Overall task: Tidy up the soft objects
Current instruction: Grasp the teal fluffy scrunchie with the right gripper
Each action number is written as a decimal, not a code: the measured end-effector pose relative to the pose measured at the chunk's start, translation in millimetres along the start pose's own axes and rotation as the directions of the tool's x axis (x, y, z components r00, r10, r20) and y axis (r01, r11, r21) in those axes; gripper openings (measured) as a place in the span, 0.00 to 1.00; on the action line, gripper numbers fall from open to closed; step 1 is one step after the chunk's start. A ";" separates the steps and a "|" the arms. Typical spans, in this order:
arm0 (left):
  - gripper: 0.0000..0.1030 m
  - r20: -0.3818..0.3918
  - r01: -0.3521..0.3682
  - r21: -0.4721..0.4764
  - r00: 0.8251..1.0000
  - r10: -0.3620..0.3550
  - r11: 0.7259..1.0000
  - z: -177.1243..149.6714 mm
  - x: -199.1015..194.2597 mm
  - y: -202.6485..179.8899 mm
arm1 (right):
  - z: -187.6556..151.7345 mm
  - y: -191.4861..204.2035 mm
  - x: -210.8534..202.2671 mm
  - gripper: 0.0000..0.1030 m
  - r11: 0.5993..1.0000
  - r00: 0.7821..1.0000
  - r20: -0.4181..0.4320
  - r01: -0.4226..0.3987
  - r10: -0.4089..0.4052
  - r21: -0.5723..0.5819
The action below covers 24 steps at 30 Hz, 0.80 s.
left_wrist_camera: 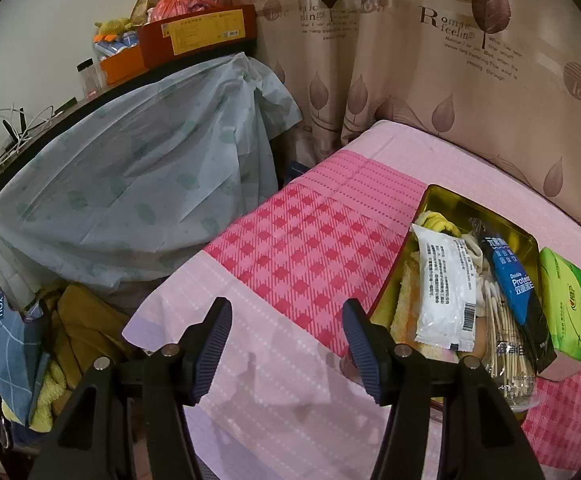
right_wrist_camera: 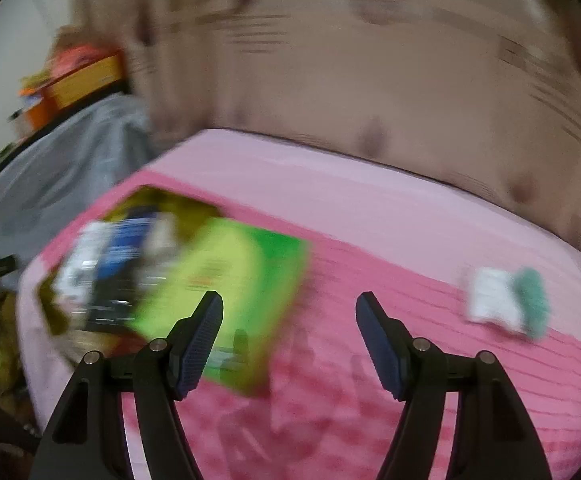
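A gold tin tray (left_wrist_camera: 442,196) lies on the pink checked bed at the right. It holds a white packet (left_wrist_camera: 444,280), a blue and black pouch (left_wrist_camera: 516,284), yellow cloth and cotton swabs. A green tissue pack (left_wrist_camera: 564,304) rests against the tray's right side. My left gripper (left_wrist_camera: 286,344) is open and empty, left of the tray over the bed edge. The right wrist view is blurred: my right gripper (right_wrist_camera: 290,340) is open and empty, over the bed right of the green tissue pack (right_wrist_camera: 230,292). A white and teal soft item (right_wrist_camera: 506,300) lies at the far right.
A table draped with a pale plastic sheet (left_wrist_camera: 130,184) stands left of the bed, with boxes (left_wrist_camera: 198,34) and cables on top. Clothes and a blue bag (left_wrist_camera: 10,352) are piled on the floor at the left. A leaf-print curtain (left_wrist_camera: 410,60) hangs behind the bed.
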<state>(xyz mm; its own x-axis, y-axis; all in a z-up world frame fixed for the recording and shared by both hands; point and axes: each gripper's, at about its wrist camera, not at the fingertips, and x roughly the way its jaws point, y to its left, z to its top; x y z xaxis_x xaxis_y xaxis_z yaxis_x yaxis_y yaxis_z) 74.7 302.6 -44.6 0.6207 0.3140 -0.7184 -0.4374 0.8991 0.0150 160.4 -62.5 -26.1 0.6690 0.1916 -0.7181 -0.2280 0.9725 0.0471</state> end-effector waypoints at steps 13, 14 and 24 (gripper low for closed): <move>0.57 -0.006 0.036 0.053 0.999 -0.035 0.998 -3.6 4.5 -12.0 | -4.4 -182.2 26.1 0.64 0.934 0.959 -0.054 0.282 -0.277 0.217; 0.57 -0.008 0.035 0.062 0.999 -0.035 0.997 -4.1 5.5 -14.4 | -4.8 -188.5 31.6 0.64 0.932 0.958 -0.060 0.288 -0.282 0.220; 0.57 0.038 0.017 0.193 0.999 -0.025 0.981 -9.9 -2.4 -48.8 | -11.7 -227.0 71.9 0.49 0.924 0.947 -0.116 0.317 -0.298 0.213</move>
<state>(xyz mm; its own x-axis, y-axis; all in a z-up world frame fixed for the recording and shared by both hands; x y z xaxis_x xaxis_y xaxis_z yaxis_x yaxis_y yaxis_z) 88.1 254.9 -50.5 0.6556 0.3025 -0.6919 -0.2927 0.9464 0.1365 252.0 -271.0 -96.6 0.6200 -0.1238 -0.7748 0.1521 0.9877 -0.0361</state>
